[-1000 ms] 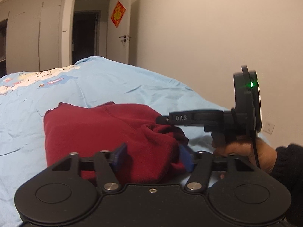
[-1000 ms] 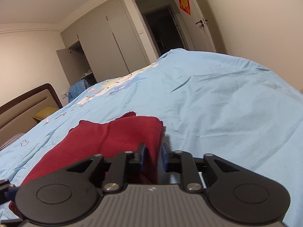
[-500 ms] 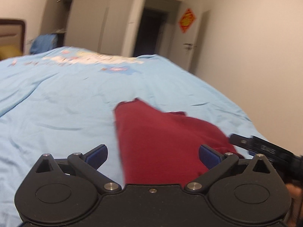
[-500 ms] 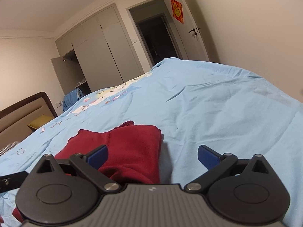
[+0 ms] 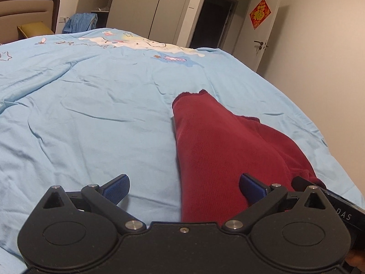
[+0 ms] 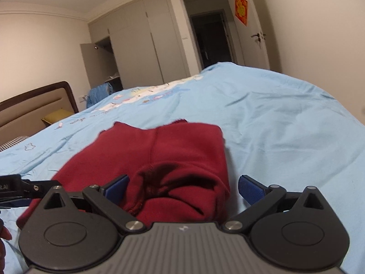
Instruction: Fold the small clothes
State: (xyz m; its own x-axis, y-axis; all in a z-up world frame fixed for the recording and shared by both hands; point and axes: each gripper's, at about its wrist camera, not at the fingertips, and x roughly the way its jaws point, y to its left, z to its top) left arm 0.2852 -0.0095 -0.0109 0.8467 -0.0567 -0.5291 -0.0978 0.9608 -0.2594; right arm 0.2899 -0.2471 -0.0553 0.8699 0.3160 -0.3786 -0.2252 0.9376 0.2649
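both grippers hang low over the bed, the left gripper [image 5: 183, 188] and the right gripper [image 6: 182, 188] spread wide and holding nothing. the dark red garment [image 6: 164, 157] lies folded on the light blue bedspread [image 5: 91, 114] between them; beyond stand the wardrobe [image 6: 141, 38] and doorway [image 5: 212, 20].

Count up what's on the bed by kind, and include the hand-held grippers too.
Red garment: 1
Hand-held grippers: 2, the left and the right, both open
Blue bedspread: 1
Total: 4
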